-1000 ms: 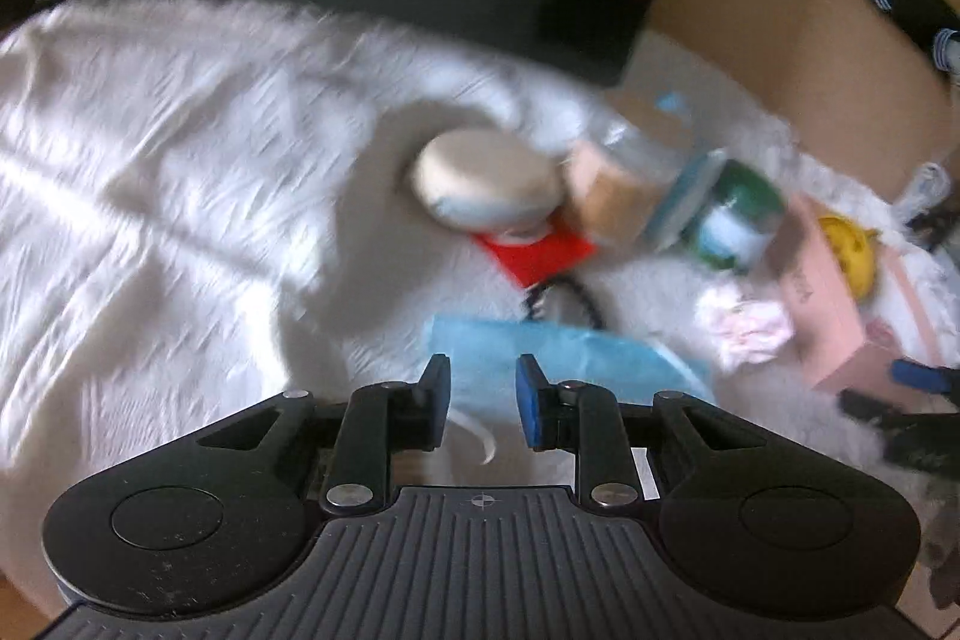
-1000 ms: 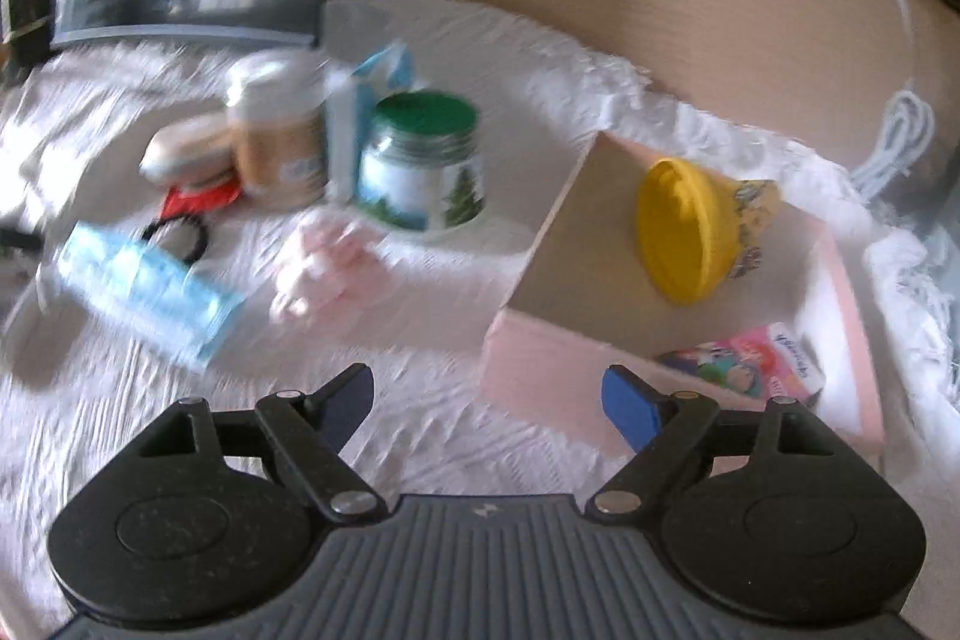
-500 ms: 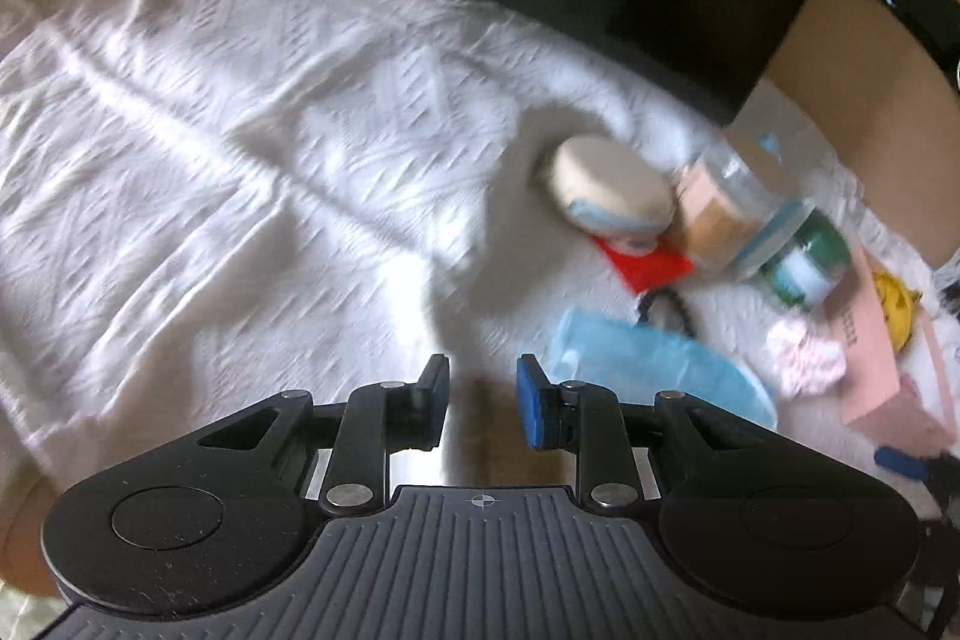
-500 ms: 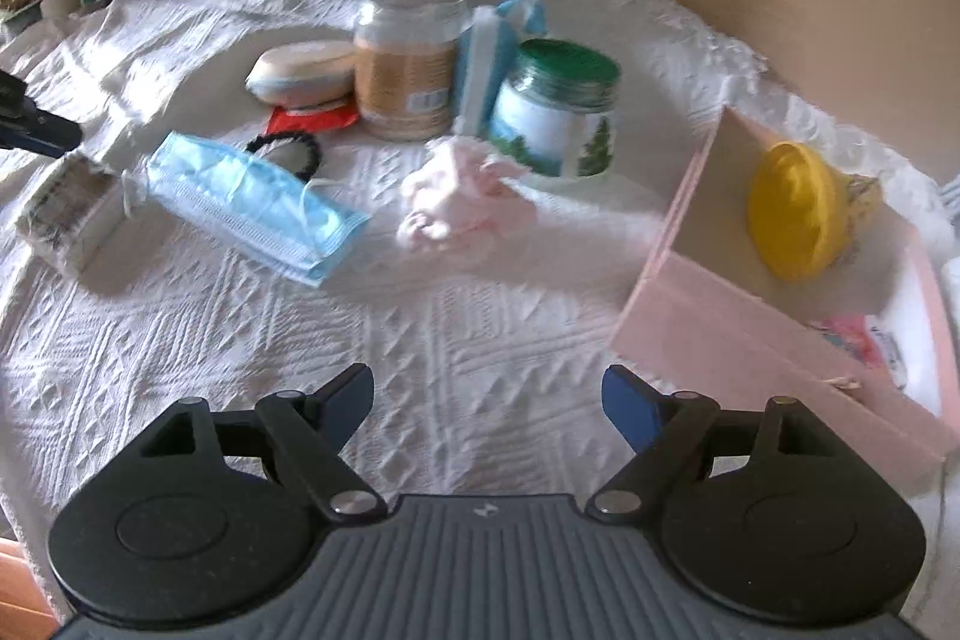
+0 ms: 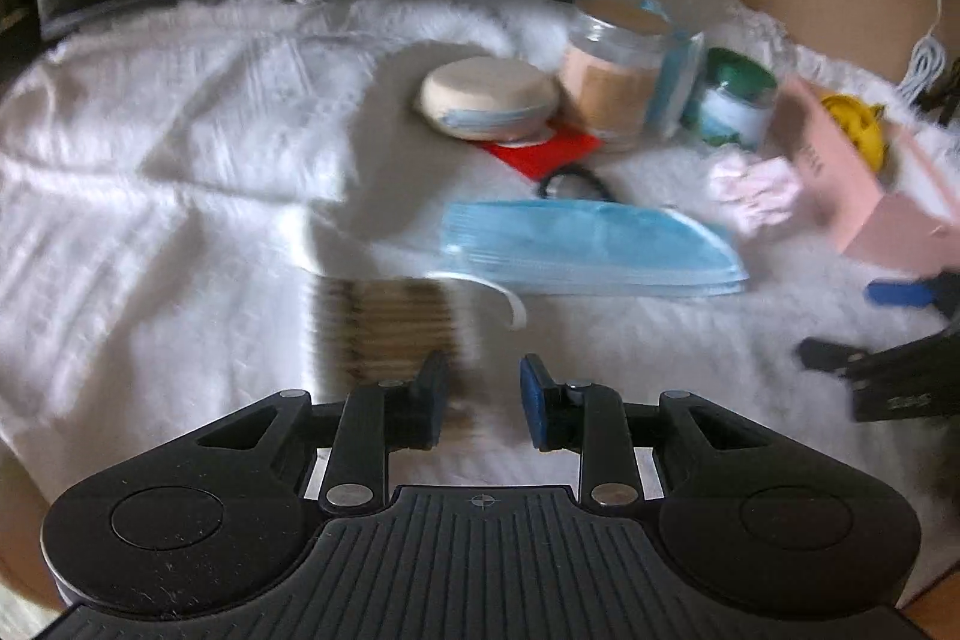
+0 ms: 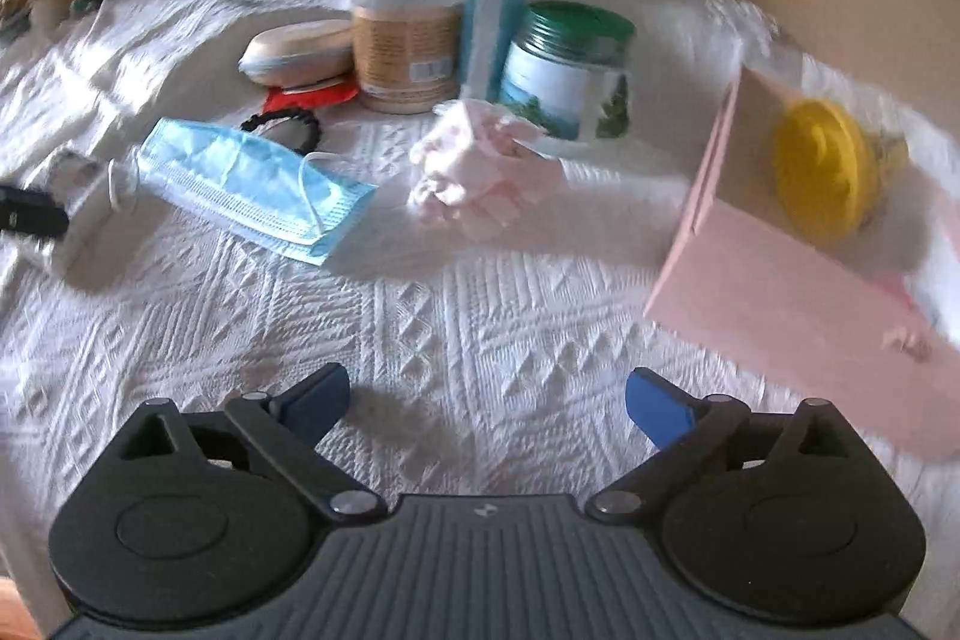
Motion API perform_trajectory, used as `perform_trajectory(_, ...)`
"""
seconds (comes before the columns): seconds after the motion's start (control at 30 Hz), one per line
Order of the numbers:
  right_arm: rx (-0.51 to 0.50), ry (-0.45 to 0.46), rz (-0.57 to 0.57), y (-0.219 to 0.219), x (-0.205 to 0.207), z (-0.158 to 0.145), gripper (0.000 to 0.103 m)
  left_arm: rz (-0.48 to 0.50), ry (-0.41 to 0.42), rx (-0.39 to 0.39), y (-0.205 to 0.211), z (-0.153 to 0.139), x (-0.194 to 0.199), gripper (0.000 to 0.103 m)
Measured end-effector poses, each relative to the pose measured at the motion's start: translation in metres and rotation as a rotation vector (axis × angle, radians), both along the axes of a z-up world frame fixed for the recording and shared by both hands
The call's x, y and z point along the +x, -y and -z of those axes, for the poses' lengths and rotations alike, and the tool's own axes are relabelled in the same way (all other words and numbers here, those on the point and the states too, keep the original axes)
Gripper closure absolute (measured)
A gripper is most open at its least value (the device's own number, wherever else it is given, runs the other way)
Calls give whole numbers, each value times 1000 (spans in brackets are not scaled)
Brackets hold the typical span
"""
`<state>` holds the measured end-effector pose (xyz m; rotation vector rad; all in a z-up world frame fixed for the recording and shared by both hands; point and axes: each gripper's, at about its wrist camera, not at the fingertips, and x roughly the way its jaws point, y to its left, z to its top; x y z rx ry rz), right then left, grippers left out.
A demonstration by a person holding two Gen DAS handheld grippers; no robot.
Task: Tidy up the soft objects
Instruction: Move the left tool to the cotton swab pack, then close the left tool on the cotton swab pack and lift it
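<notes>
White bedspread (image 6: 420, 328) is spreading out the clutter while the right gripper (image 6: 487, 400), jaws just widening and empty, is lining up on the pink cloth (image 6: 468, 172); the left gripper (image 5: 480, 403) is sitting almost closed, empty.

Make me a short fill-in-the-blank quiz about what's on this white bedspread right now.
1. The flat pleated face mask is coloured ____.
2. The glass jar with the tree-picture label has a ____ lid.
3. The round yellow plastic toy lies inside the open ____ cardboard box.
4. The crumpled pale pink cloth lies between the face mask and the ____.

Missing words: blue; green; pink; box
</notes>
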<state>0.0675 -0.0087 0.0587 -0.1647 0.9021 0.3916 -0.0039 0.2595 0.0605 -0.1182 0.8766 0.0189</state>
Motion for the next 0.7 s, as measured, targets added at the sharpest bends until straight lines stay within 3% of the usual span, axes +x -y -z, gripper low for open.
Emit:
perform_trajectory(0.17, 26, -9, 17, 4, 0, 3, 3, -134, -93, -193, -9, 4, -6, 73)
perform_trajectory(0.3, 25, -9, 24, 3, 0, 3, 3, -239, -83, -108, -37, 5, -4, 73)
perform_trajectory(0.37, 27, -9, 29, 2, -1, 3, 2, -292, -78, -70, -55, 8, -1, 67)
perform_trajectory(0.47, 34, -8, 47, 4, -1, 5, 0, -422, -68, -30, -80, 8, -2, 70)
perform_trajectory(0.57, 48, -3, 50, 7, -3, 6, 0, -556, 31, -122, -94, -6, -18, 70)
perform_trajectory(0.63, 57, 8, 51, 8, -4, 7, 0, -546, 87, -181, -87, -14, -22, 70)
perform_trajectory(0.7, 63, 24, 51, 8, -6, 8, 0, -486, 72, -206, -72, -13, -12, 70)
